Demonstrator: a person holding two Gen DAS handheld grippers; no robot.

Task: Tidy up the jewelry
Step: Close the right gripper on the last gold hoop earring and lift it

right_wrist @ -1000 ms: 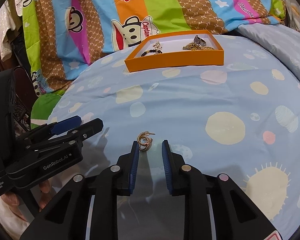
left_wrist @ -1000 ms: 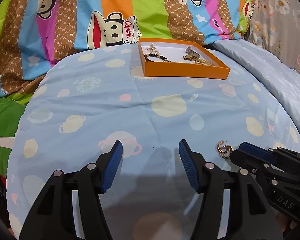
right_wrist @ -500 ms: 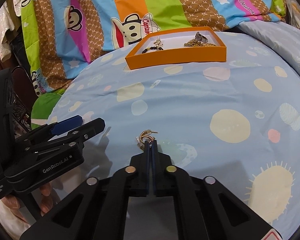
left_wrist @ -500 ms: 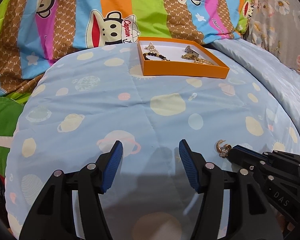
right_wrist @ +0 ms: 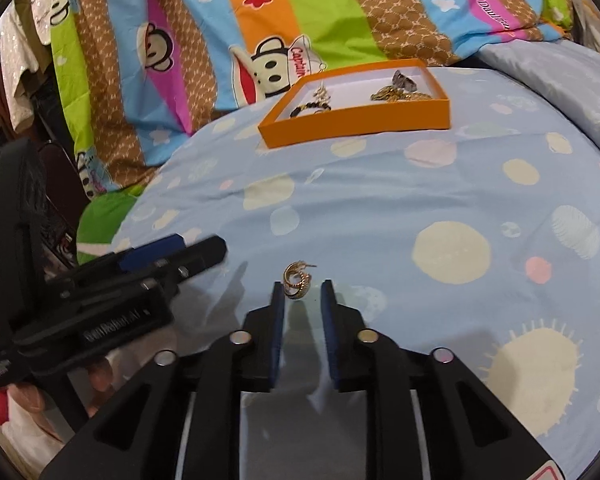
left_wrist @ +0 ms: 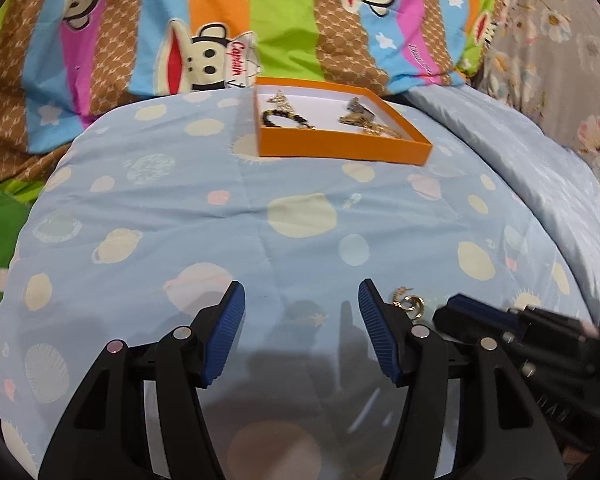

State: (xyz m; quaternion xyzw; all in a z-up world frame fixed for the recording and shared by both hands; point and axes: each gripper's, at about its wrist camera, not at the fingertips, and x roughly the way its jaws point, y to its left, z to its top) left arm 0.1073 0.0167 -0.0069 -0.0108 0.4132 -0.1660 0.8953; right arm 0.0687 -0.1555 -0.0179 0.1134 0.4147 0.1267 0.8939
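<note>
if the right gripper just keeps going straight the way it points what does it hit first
Most likely the gold earring, lying on the blue quilt just ahead of the right gripper, roughly between its open tips. The orange box sits much farther on.

**What is hard to see**

The jewelry in the orange box [left_wrist: 342, 148] is too small to tell apart. The right gripper [left_wrist: 500, 322] looks blurry in the left view. The edge cuts off the flower cloth [left_wrist: 560, 60].
</note>
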